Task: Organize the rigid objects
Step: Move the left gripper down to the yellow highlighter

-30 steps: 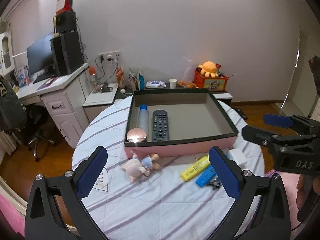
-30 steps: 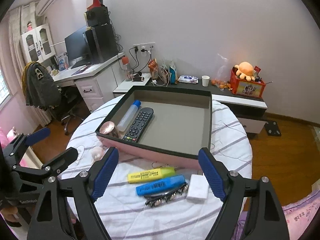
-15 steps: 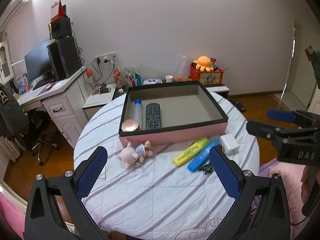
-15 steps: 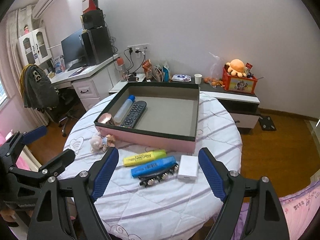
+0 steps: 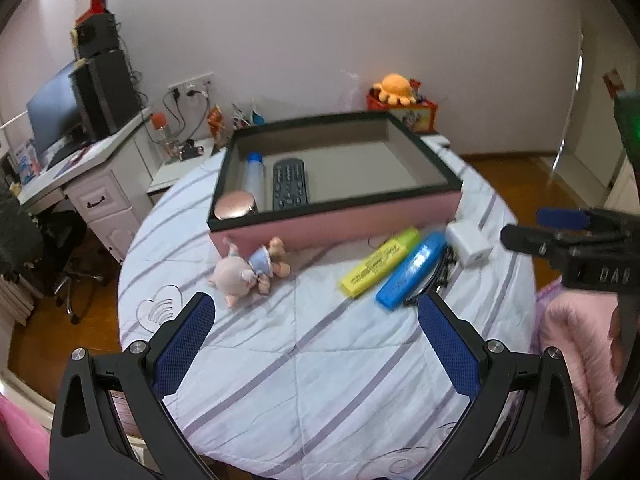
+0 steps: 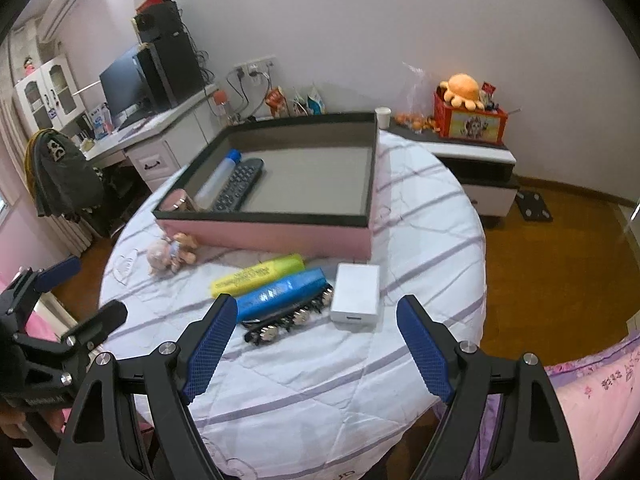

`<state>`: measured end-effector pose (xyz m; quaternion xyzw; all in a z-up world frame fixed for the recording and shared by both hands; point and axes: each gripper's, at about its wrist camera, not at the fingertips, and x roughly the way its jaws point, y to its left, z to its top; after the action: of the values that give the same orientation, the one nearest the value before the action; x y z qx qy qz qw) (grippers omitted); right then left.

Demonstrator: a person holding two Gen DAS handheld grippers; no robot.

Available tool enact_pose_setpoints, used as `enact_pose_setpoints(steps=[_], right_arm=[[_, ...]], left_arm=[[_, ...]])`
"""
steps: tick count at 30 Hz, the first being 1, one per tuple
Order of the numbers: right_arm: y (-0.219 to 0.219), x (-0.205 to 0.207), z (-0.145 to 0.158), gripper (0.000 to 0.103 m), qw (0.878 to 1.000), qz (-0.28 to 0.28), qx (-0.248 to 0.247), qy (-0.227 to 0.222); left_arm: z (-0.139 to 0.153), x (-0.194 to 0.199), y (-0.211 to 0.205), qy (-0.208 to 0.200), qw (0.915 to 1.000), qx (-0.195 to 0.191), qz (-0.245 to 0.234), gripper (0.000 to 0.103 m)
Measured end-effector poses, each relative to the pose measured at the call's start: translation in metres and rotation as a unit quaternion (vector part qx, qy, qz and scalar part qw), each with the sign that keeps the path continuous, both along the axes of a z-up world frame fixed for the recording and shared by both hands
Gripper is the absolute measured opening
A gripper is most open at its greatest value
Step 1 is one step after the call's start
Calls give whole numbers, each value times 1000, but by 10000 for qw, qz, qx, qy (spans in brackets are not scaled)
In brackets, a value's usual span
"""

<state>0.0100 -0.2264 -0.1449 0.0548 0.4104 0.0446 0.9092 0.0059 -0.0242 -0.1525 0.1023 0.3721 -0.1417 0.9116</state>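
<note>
Hovering over the round tabletop (image 5: 320, 360) with both sets of fingers spread and pinching nothing.

Holding the left gripper (image 5: 316, 344) above bare striped cloth, with the pig doll (image 5: 250, 270) lying just beyond its left finger and the yellow highlighter (image 5: 378, 266) and blue highlighter (image 5: 412, 274) lying side by side beyond its right finger. Holding the right gripper (image 6: 316, 340) just short of the beaded hair clip (image 6: 288, 320), white charger (image 6: 356, 292) and both highlighters, all lying ahead between its fingers. Standing further ahead, blocking the far side: the pink box (image 6: 280, 236), already keeping a remote (image 6: 238, 190), a bottle (image 6: 218, 178) and a round compact (image 5: 235, 207) along its left wall.
</note>
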Motion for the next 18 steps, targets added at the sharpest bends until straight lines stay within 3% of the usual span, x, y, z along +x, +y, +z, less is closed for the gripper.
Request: enact_pose_setpoints(steps=[11, 15, 18], right_arm=[[-4, 30, -31, 83, 9992, 30, 99, 380], [-1, 40, -38, 83, 9988, 71, 113, 481], [-3, 45, -42, 83, 9984, 115, 117, 539]], left_arm=[[-30, 46, 39, 380, 9969, -48, 684, 99], [-38, 54, 19, 522, 9982, -40, 299, 96], [-47, 58, -5, 635, 9979, 64, -93, 83]])
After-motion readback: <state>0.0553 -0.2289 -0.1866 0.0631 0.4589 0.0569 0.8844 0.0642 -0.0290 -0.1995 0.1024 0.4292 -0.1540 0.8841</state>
